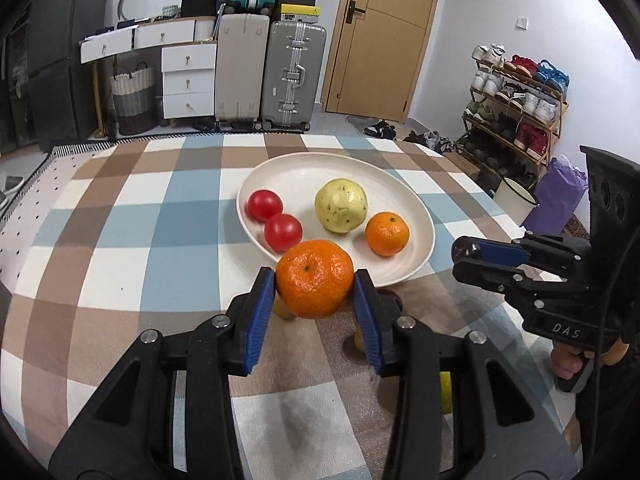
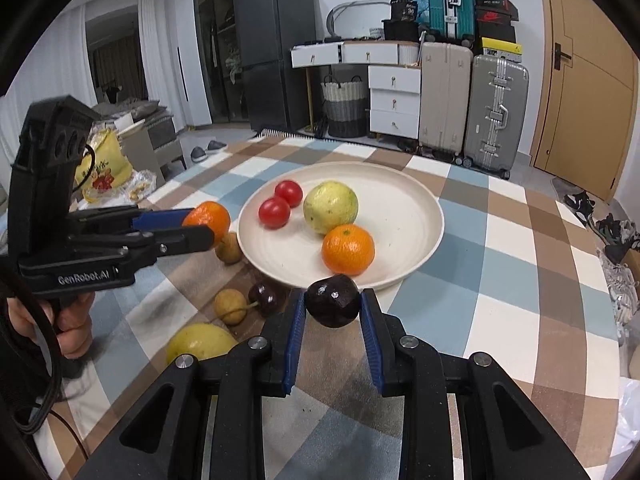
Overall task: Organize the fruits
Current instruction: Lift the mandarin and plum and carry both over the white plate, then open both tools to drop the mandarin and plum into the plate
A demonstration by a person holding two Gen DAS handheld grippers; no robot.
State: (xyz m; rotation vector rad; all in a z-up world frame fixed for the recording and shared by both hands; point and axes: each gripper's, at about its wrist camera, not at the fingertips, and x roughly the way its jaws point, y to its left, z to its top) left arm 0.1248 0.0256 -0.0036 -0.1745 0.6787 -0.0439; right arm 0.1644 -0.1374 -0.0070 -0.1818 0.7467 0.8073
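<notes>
Item 1: tangerine (image 1: 314,279), clamped across its middle by your left gripper (image 1: 314,286), near plate (image 1: 416,264); soft, squeeze lightly. Item 2: dark fruit (image 2: 333,300), pinched in your right gripper (image 2: 333,306); small, smooth, likely slippery.

We note the glossy, smooth plate (image 1: 416,216), the dimpled orange (image 1: 315,283), the shiny tomatoes (image 1: 265,205) and the matt checked cloth (image 1: 132,232).

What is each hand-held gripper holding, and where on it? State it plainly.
The left hand-held gripper clamps an orange mandarin across its sides. The right hand-held gripper clamps a dark cherry across its sides.
</notes>
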